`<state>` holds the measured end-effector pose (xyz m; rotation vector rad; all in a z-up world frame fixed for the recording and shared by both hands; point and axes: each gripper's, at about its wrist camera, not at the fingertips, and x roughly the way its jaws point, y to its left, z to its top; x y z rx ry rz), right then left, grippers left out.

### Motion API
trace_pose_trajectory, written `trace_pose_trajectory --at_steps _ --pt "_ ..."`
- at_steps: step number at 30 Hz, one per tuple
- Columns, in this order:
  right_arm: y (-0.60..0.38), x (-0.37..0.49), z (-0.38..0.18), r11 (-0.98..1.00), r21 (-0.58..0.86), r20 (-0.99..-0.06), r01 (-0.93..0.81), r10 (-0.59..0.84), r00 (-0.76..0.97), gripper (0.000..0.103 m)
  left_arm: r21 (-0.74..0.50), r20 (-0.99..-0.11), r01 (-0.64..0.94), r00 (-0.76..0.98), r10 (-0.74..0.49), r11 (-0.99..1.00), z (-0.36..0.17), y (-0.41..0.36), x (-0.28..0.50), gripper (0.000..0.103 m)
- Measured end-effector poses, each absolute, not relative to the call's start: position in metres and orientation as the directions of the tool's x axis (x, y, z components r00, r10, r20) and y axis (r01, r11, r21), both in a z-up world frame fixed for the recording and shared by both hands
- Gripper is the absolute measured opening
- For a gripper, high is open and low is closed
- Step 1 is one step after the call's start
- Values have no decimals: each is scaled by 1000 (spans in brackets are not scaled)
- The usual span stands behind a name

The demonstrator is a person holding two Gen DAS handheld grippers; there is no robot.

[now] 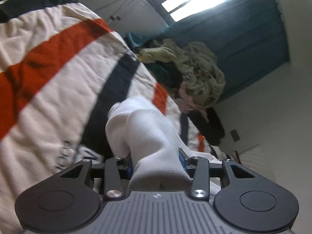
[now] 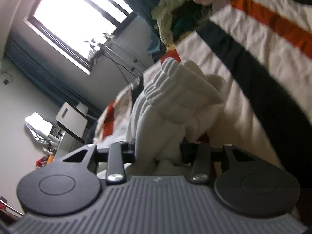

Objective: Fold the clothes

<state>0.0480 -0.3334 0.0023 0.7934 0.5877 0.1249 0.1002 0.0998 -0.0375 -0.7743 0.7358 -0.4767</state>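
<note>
Striped bedspread (image 1: 58, 74), white with orange and navy bands, fills the left of the left wrist view; we use it as the folding surface. Heap of unfolded clothes (image 1: 197, 72), upper centre there: most of the task, we judge, remains. White garment (image 1: 148, 136), ribbed, lower centre in both views, bunched, no fold visible yet. Left gripper (image 1: 156, 162) clamped on one part of it; right gripper (image 2: 158, 154) clamped on another (image 2: 175, 101).

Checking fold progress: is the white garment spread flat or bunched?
Bunched: the white ribbed knit garment bulges in thick folds between the right gripper fingers.
</note>
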Motion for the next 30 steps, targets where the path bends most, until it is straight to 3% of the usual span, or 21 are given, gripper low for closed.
trace_pose_trajectory --at_steps 8,15,22,30 --pt "-434 54 54 664 731 -434 158 273 859 42 -712 -441 236 584 -682 662 26 -28 146 43" --pt "-538 93 90 715 654 -442 248 95 892 42 -607 -495 352 534 -685 712 44 -193 223 42" --pt "-636 159 74 709 610 -453 354 -54 890 43 -584 -478 424 509 -716 692 -2 -335 314 41" --pt "-673 187 -21 674 594 -382 440 -245 891 43 -536 -505 501 455 -734 680 -102 -399 368 39"
